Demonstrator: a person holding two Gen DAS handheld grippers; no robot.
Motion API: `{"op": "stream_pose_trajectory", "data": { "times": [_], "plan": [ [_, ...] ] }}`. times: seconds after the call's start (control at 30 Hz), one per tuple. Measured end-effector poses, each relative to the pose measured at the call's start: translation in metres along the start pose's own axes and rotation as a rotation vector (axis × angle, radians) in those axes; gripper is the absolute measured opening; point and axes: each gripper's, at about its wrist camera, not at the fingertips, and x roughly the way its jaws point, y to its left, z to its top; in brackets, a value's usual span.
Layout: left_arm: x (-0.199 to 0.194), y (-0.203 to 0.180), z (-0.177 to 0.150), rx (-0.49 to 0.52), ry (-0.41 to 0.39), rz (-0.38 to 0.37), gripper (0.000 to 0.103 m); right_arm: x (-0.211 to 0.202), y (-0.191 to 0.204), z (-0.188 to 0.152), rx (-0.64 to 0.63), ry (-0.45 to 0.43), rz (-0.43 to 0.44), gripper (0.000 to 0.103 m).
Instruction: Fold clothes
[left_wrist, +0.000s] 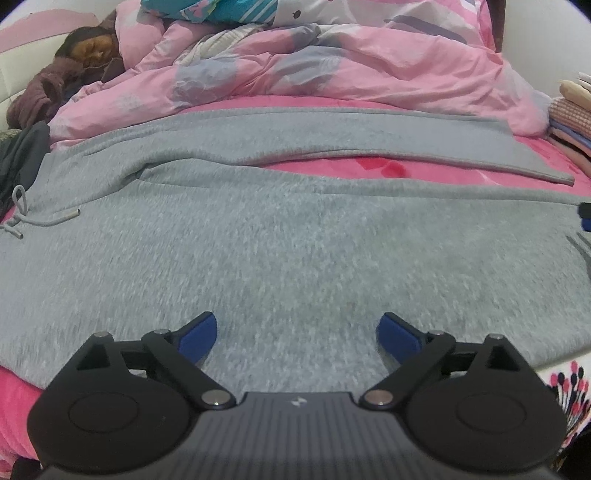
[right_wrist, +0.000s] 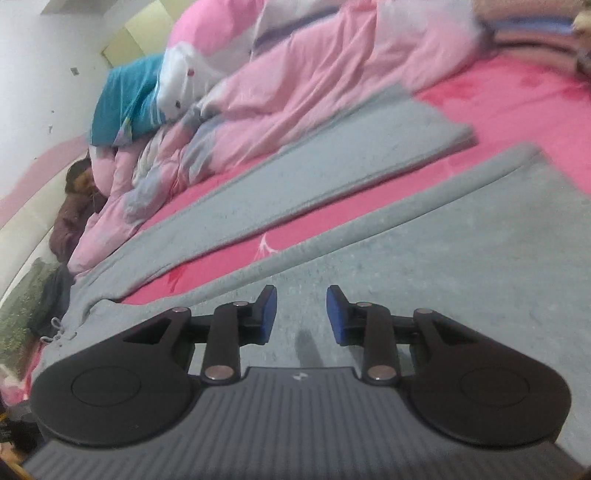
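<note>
Lying spread across the pink bed sheet (left_wrist: 480, 175), the grey sweatpants (left_wrist: 280, 236) take up most of both views, waistband end at the left with the grey drawstring (left_wrist: 27, 218) resting loose on the fabric. Two legs run off to the right, split by a strip of bare sheet; far leg is flat and narrow, near leg is wide and directly under both grippers.

Left gripper (left_wrist: 297, 334): jaws spread wide, blue pads well apart, nothing between them, only grey cloth underneath. Whether the pads touch the fabric, can't tell.

Right gripper (right_wrist: 301, 314): jaws parted, a moderate gap, nothing pinched. It sits over the near leg, close to its upper folded edge. A dark shadow falls on the cloth just between and below the pads. Right view is motion-blurred.

Behind the pants: crumpled pink duvet (left_wrist: 332, 74) along the far side of the bed, touching or overlapping the far leg's top edge. Teal patterned pillow (right_wrist: 125, 99) on top of the duvet. Brown plush toy (left_wrist: 74, 62) at the far left by the headboard. Dark garment (left_wrist: 22, 158) at the left edge next to the waistband. Stack of folded cloths (left_wrist: 570, 122) at the far right on the sheet, beside the duvet.
</note>
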Motion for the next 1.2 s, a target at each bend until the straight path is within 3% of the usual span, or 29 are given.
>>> {"op": "stream_pose_trajectory", "data": {
  "times": [0.13,0.3,0.37,0.43,0.53,0.6,0.7,0.9,1.2],
  "plan": [
    [0.001,0.000,-0.002,0.011,-0.006,-0.006,0.100,-0.001,-0.058,0.026,0.150,-0.030,-0.078,0.028],
    [0.002,0.001,-0.003,0.008,-0.013,-0.012,0.101,-0.058,-0.096,0.049,0.174,-0.213,-0.503,0.031],
    [0.003,0.000,-0.003,0.010,-0.014,-0.011,0.102,-0.077,-0.090,0.041,0.171,-0.247,-0.482,0.032],
    [0.003,-0.001,-0.003,0.012,-0.015,-0.010,0.102,-0.083,-0.065,0.025,0.087,-0.244,-0.425,0.034],
    [0.003,-0.001,-0.002,0.013,-0.007,-0.013,0.102,-0.073,-0.011,-0.006,-0.075,-0.184,-0.274,0.045],
    [0.003,0.000,-0.001,0.011,-0.003,-0.013,0.102,-0.061,0.023,-0.029,-0.163,-0.125,-0.162,0.045],
    [0.003,-0.001,-0.001,0.006,0.001,-0.007,0.102,-0.045,0.070,-0.061,-0.297,-0.064,-0.071,0.045],
    [0.001,-0.001,-0.004,-0.003,-0.011,-0.003,0.102,-0.023,0.119,-0.114,-0.548,-0.014,-0.096,0.053],
    [-0.005,0.001,-0.011,-0.002,-0.023,-0.002,0.103,-0.020,0.114,-0.126,-0.532,-0.038,-0.104,0.060]
  ]
}}
